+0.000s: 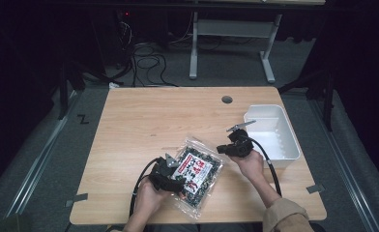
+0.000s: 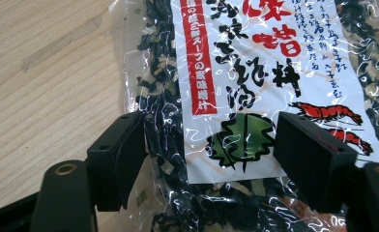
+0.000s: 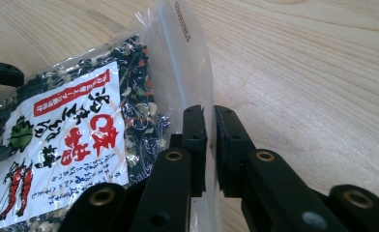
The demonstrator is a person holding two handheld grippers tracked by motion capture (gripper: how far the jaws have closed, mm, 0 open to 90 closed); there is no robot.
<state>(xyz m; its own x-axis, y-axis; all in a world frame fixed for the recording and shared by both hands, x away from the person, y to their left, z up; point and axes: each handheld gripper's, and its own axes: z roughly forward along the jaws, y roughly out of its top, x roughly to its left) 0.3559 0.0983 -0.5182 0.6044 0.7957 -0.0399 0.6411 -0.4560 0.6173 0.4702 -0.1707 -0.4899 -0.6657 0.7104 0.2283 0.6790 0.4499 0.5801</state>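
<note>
A clear bag of dried seaweed mix with a white and red label lies on the wooden table near its front edge. My left gripper is at the bag's lower left end. In the left gripper view its jaws stand wide apart over the bag, with the label between them. My right gripper is at the bag's upper right corner. In the right gripper view its jaws are pinched on the bag's clear sealed edge.
A white plastic bin stands at the table's right edge, just behind my right hand. A round cable hole is near the far edge. Grey tape marks sit at both front corners.
</note>
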